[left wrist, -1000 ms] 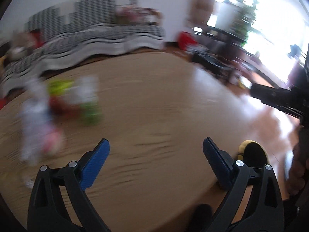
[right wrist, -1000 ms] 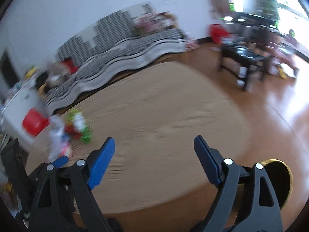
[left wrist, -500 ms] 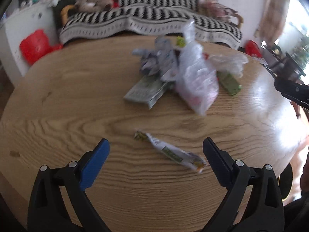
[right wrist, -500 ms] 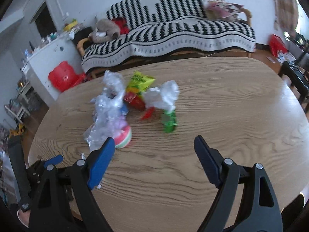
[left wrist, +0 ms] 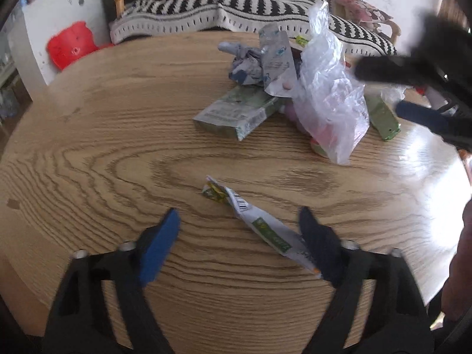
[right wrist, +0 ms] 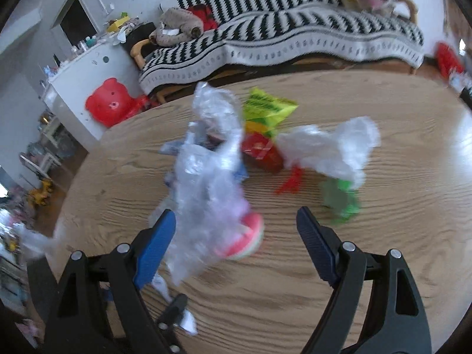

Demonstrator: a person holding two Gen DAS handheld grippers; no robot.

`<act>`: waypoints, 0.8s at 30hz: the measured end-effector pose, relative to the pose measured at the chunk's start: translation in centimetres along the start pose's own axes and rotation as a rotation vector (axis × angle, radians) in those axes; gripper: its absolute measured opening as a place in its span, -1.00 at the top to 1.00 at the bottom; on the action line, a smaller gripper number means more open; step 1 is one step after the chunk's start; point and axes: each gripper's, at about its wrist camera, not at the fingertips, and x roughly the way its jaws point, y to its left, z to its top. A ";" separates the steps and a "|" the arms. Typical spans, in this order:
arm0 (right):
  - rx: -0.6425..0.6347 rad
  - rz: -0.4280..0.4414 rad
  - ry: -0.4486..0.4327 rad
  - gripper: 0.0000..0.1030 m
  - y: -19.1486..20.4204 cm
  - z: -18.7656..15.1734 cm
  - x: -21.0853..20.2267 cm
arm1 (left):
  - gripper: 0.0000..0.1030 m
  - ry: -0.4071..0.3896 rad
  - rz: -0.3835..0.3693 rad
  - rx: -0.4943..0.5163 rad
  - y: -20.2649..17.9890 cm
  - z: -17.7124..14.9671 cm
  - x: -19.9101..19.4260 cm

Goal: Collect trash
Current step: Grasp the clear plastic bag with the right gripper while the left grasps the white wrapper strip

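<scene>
A pile of trash lies on the round wooden table (left wrist: 103, 135). In the left wrist view a long white-and-green wrapper (left wrist: 262, 225) lies between my open left gripper's (left wrist: 239, 236) fingers. Behind it are a flat green carton (left wrist: 236, 112), crumpled foil wrappers (left wrist: 259, 59) and a clear plastic bag (left wrist: 330, 94). My right gripper (right wrist: 236, 230) is open just above the clear bag (right wrist: 206, 177), with a pink-and-green round object (right wrist: 247, 239) under the bag. A white bag (right wrist: 330, 147), a red packet (right wrist: 262, 150), a yellow-green packet (right wrist: 265, 106) and a green wrapper (right wrist: 339, 197) lie beyond.
A striped sofa (right wrist: 295, 38) stands behind the table. A white cabinet (right wrist: 76, 82) and a red bear-shaped stool (right wrist: 109, 103) stand to the left. The table's near edge (left wrist: 236, 333) is close below my left gripper. The right gripper shows at the right of the left wrist view (left wrist: 419, 94).
Both cameras have swung from the right side of the room to the trash pile and moved closer. The left gripper has come down around the long wrapper.
</scene>
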 end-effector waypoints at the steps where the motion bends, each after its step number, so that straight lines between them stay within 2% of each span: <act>1: -0.002 0.004 0.009 -0.57 0.2 0.2 0.6 | -0.26 -0.012 0.004 0.012 0.0 -0.1 -0.1; 3: -0.032 -0.019 0.019 -0.57 1.1 0.6 2.0 | 0.18 -0.027 0.014 0.030 -0.1 -0.4 -0.3; 4: -0.040 -0.024 0.021 -0.57 1.4 0.7 2.4 | 0.29 -0.036 0.019 0.044 -0.1 -0.5 -0.5; 5: -0.054 -0.035 0.028 -0.48 1.8 0.8 3.1 | 0.54 -0.042 0.017 0.052 -0.1 -0.6 -0.6; 6: -0.060 -0.039 0.031 -0.30 1.9 0.8 3.4 | 0.71 -0.046 0.011 0.057 0.0 -0.6 -0.6; 7: -0.066 -0.044 0.037 -0.19 2.0 0.8 3.7 | 0.74 -0.044 0.003 0.055 0.2 -0.5 -0.6; 9: -0.077 -0.050 0.051 0.28 2.1 0.8 4.4 | 0.79 -0.035 -0.025 0.041 0.8 -0.4 -0.7; 10: -0.083 -0.058 0.050 0.34 2.2 0.8 4.5 | 0.79 -0.029 -0.032 0.036 1.0 -0.3 -0.6; 12: -0.092 -0.054 0.031 0.70 2.3 0.8 3.9 | 0.81 -0.018 -0.048 0.021 1.4 -0.2 -0.6; 16: -0.103 -0.023 -0.022 0.79 2.5 1.1 1.8 | 0.82 -0.032 -0.075 0.018 1.7 0.4 -1.4; 24: -0.090 0.037 -0.102 0.79 1.8 1.1 -2.3 | 0.82 -0.061 -0.115 -0.016 2.5 1.5 -2.6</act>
